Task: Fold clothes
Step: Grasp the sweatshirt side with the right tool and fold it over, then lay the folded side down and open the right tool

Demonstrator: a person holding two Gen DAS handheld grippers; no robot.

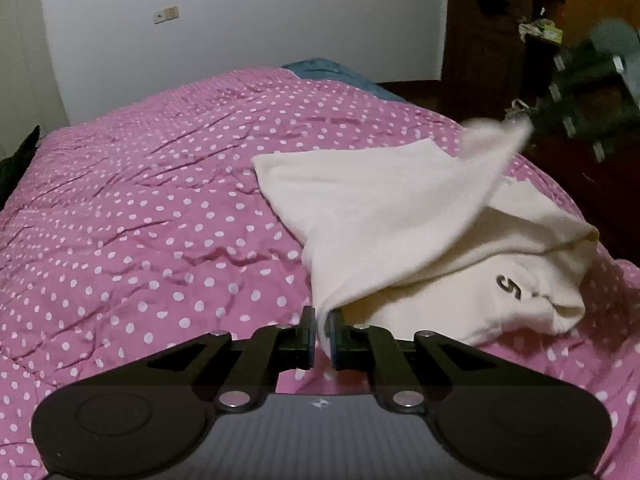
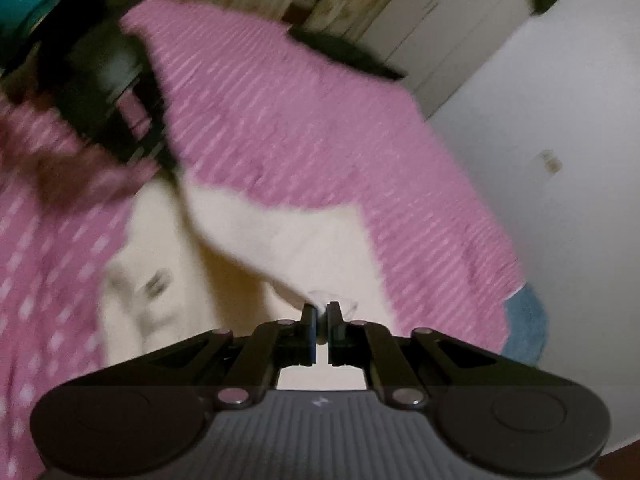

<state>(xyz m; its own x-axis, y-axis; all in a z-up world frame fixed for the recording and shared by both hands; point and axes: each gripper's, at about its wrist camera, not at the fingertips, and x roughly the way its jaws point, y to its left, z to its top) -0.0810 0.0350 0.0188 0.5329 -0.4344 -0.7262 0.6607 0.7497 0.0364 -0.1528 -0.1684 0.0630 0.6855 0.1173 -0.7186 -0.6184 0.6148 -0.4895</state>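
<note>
Bed, pink polka-dot cover (image 1: 140,208): fills the left and far scene. Your left tool (image 1: 323,320): near centre, pinched together on a corner of the cream garment (image 1: 380,216). Garment: lies on the right half of the bed, one flap lifted toward the far right, a dark letter print on its near-right fold. Your right tool (image 2: 320,314): clamped on a cream garment edge (image 2: 304,248); that view is motion-blurred. Blue cloth (image 1: 320,70): far edge of the bed.
</note>
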